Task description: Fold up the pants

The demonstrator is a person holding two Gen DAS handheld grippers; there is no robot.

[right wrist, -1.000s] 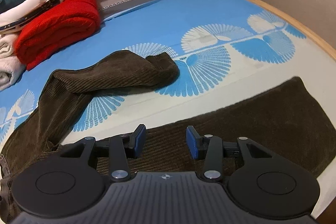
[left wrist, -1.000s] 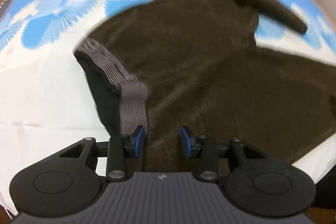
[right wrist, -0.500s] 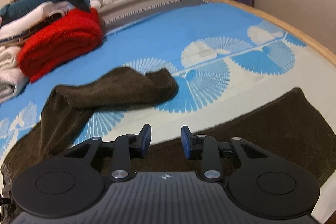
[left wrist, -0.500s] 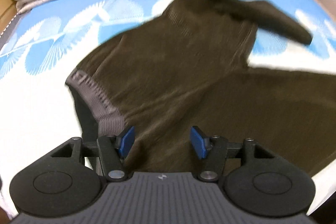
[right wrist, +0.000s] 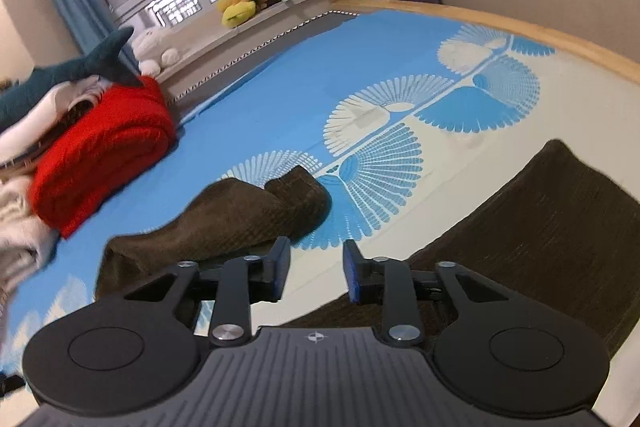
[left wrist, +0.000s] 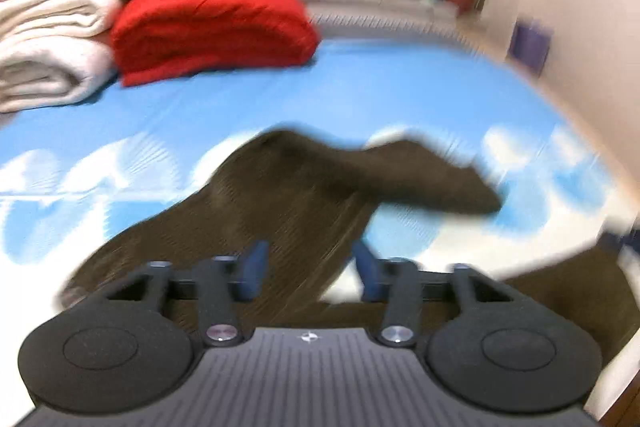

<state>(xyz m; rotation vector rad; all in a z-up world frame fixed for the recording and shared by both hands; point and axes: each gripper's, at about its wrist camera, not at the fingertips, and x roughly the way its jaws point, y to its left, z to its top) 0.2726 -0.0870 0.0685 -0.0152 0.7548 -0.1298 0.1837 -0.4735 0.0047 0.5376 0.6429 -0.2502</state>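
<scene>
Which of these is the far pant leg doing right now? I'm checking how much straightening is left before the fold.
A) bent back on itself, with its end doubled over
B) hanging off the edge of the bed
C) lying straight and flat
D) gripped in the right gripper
A: in the right wrist view the brown pants have their far leg bent, its end doubled over on the blue sheet, while the right gripper is open and empty.

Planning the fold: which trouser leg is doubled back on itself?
The far leg, lying toward the red blanket; its cuff end is folded over. The near leg lies flat and straight.
</scene>
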